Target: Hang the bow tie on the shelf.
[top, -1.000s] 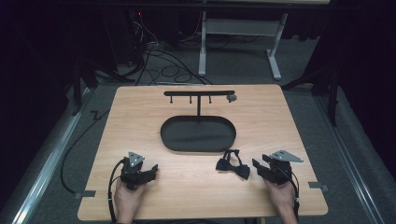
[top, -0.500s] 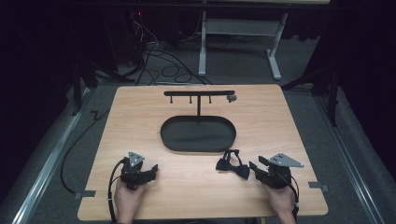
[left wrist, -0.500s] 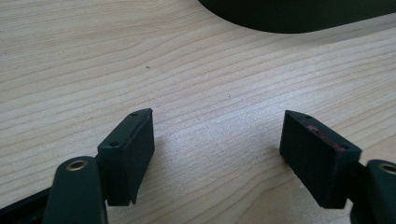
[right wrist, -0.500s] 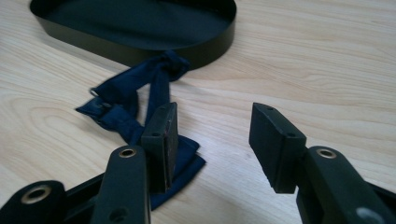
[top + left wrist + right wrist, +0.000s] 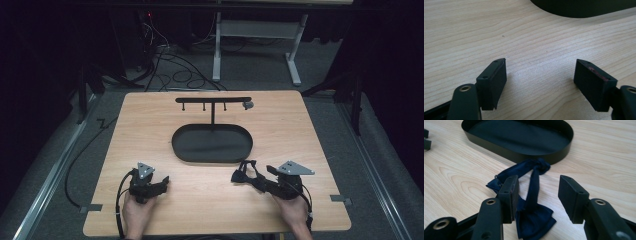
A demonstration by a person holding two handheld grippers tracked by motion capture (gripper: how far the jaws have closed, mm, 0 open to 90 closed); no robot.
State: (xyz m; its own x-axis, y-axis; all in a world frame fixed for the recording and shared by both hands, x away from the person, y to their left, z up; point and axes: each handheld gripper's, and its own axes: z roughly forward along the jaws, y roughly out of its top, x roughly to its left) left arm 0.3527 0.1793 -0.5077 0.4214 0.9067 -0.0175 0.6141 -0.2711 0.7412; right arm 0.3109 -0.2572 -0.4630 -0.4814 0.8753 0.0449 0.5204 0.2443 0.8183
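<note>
bow tie (image 5: 529, 195) btw spread jaws, right hand-held gripper (image 5: 537, 195) | tray (image 5: 554, 157) just beyond | left hand-held gripper (image 5: 540, 80) spread, empty

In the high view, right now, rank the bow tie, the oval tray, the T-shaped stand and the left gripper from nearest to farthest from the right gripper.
1. Bow tie: right at the open jaws of the right gripper, on the wood.
2. Oval tray: just beyond the bow tie, mid-table.
3. Left gripper: across the near edge, at the left.
4. T-shaped stand: behind the tray, at the far side.
</note>
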